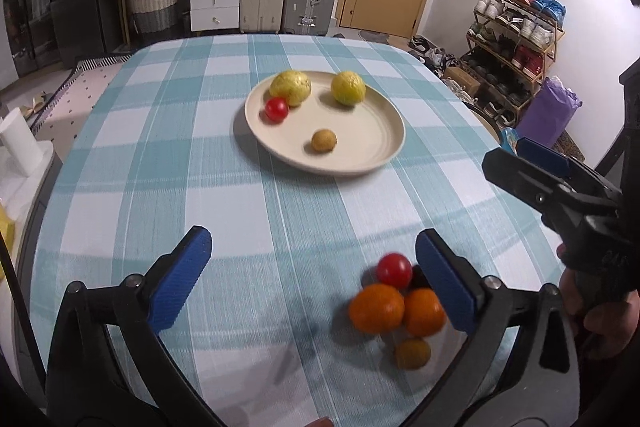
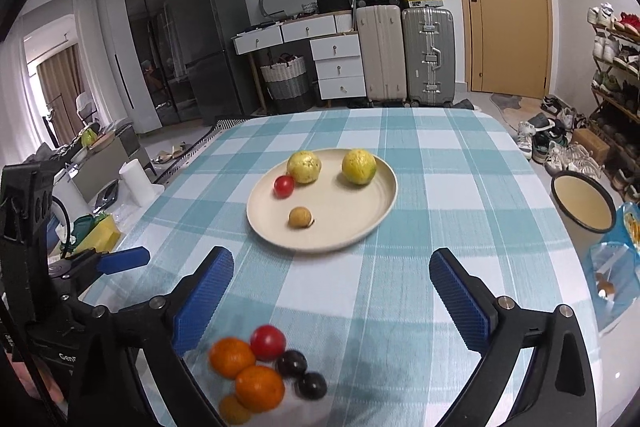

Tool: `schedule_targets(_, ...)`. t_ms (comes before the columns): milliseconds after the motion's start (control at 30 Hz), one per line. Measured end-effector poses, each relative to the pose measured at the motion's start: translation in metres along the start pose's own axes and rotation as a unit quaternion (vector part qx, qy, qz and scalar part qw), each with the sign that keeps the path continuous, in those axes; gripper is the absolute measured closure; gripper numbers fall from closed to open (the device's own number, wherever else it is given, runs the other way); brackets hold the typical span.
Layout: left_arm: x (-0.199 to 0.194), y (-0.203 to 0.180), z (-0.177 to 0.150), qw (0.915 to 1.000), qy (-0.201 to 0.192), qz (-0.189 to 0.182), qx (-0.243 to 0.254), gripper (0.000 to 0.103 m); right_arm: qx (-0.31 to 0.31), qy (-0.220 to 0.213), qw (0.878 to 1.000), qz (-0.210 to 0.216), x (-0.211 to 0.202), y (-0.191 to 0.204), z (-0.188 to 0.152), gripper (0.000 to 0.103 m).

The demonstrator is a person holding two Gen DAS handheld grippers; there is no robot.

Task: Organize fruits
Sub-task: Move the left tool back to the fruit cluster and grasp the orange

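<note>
A cream plate [image 1: 360,151] [image 2: 352,227] on the checked cloth holds two yellow fruits [image 1: 291,87] [image 1: 348,87], a red tomato [image 1: 277,109] and a small tan fruit [image 1: 324,140]. Near the front lies a loose cluster: two oranges [image 1: 376,308] [image 2: 259,387], a red tomato [image 1: 395,270] [image 2: 268,342], two dark plums [image 2: 291,363] and a small tan fruit [image 1: 413,353]. My left gripper [image 1: 312,283] is open, its right finger beside the cluster. My right gripper [image 2: 332,303] is open above the cloth, with the cluster near its left finger.
A cream bowl [image 2: 583,203] and a blue snack bag [image 2: 616,267] sit at the table's right edge. White rolls [image 2: 136,183] and clutter stand on a low surface to the left. Suitcases [image 2: 404,55], drawers and a shoe rack [image 1: 516,39] line the room beyond.
</note>
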State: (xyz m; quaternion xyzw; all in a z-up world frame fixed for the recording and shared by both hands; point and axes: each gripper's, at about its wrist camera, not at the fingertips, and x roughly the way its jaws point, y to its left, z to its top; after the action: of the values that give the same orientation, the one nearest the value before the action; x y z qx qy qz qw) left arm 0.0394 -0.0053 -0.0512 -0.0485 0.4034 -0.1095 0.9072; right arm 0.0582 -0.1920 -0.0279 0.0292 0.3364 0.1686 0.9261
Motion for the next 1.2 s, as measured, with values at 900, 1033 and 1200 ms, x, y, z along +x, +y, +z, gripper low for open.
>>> schedule_targets(900,0.044,0.004,-0.048,0.9887,0.087,-0.119,-0.025,0.034,0.041,0.046,0.998,0.005,-0.001,-0.021,-0.046,0.002)
schedule_targets(1033,0.047,0.005,-0.049,0.9849,0.087,-0.145,-0.037,0.049,0.044,0.049,0.998,0.007,0.002,-0.023,-0.047,0.002)
schedule_targets(1200,0.053,0.009,-0.049,0.9778,0.091,-0.182,-0.05,0.067,0.046,0.05,0.998,0.012,0.002,-0.023,-0.047,0.002)
